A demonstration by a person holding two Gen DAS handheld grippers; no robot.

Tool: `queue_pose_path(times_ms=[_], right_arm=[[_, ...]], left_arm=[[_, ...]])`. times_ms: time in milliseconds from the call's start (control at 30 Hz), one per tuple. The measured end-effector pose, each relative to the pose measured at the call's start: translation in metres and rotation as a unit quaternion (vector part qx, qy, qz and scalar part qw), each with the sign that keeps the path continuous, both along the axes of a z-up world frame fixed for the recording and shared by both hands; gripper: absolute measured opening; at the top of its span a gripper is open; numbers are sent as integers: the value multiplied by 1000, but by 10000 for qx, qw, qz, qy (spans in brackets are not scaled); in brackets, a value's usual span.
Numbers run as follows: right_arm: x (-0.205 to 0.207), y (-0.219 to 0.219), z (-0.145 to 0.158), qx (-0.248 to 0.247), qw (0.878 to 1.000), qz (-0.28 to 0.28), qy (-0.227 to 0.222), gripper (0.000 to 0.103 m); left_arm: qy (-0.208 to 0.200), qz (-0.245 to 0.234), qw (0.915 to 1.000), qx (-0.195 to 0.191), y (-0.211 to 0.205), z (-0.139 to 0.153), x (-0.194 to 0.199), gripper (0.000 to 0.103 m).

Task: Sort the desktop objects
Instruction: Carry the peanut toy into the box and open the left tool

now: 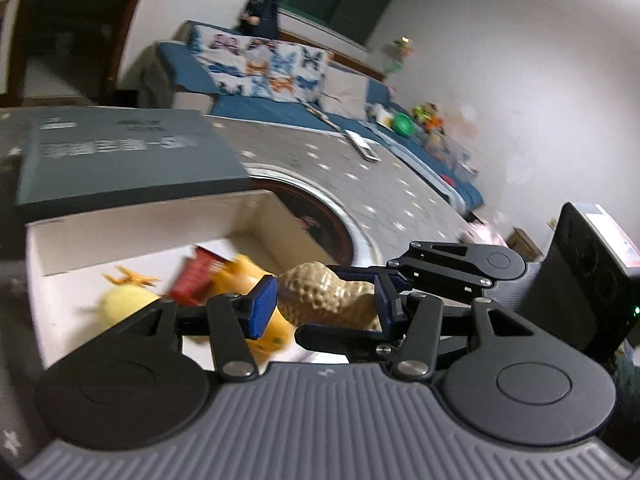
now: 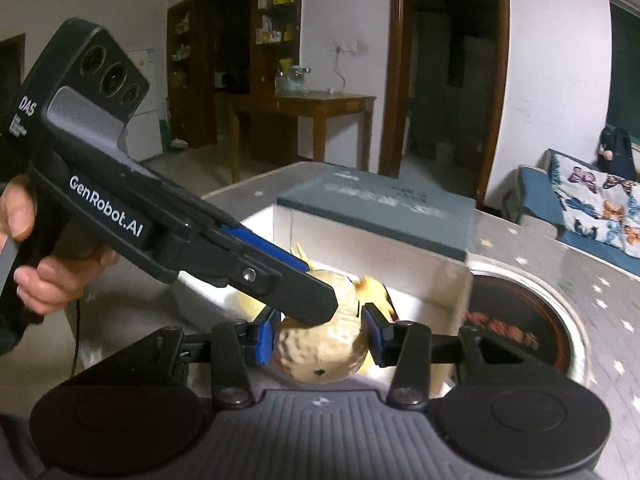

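Both claws squeeze one toy peanut [image 1: 326, 300] just above the white box [image 1: 132, 236]: the left gripper [image 1: 324, 306] holds its ends and the right gripper [image 2: 320, 340] holds its sides. Some toys already lie in the box: a yellow chick [image 1: 120, 306] on the left and a red packet [image 1: 196, 280] beside it. The peanut is not in yet.

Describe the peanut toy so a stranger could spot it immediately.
Start at the white box with the grey lid on the star-patterned table. Just above its open side, the left tool and right tool both pinch the peanut toy. Unlike the yellow and orange toys below it, it is tan, dimpled and shell-shaped.
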State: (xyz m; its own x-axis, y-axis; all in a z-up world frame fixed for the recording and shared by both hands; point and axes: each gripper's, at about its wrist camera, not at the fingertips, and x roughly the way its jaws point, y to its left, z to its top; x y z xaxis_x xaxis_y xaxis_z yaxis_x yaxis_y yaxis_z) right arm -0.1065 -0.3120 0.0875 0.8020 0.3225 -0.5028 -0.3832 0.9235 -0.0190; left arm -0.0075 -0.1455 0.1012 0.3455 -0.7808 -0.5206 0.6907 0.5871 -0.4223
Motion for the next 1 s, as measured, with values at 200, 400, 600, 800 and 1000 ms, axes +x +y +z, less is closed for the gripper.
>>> queue_pose_path(times_ms=[200, 400, 600, 800, 1000], right_arm=[[47, 17, -7, 112, 9998, 105, 88, 45], [75, 28, -24, 101, 9992, 135, 356, 45], [85, 40, -39, 67, 9983, 165, 558, 45], [88, 45, -50, 10, 9977, 172, 651, 45], [95, 49, -51, -4, 9975, 190, 678, 45]], left_arm=[[132, 403, 9991, 55, 21, -10, 28, 52], [263, 601, 9978, 120, 36, -23, 38, 52], [246, 655, 9973, 209, 37, -31, 38, 52], [289, 726, 9966, 244, 41, -37, 39, 52], [330, 803, 9959, 251, 46, -40, 41, 52]])
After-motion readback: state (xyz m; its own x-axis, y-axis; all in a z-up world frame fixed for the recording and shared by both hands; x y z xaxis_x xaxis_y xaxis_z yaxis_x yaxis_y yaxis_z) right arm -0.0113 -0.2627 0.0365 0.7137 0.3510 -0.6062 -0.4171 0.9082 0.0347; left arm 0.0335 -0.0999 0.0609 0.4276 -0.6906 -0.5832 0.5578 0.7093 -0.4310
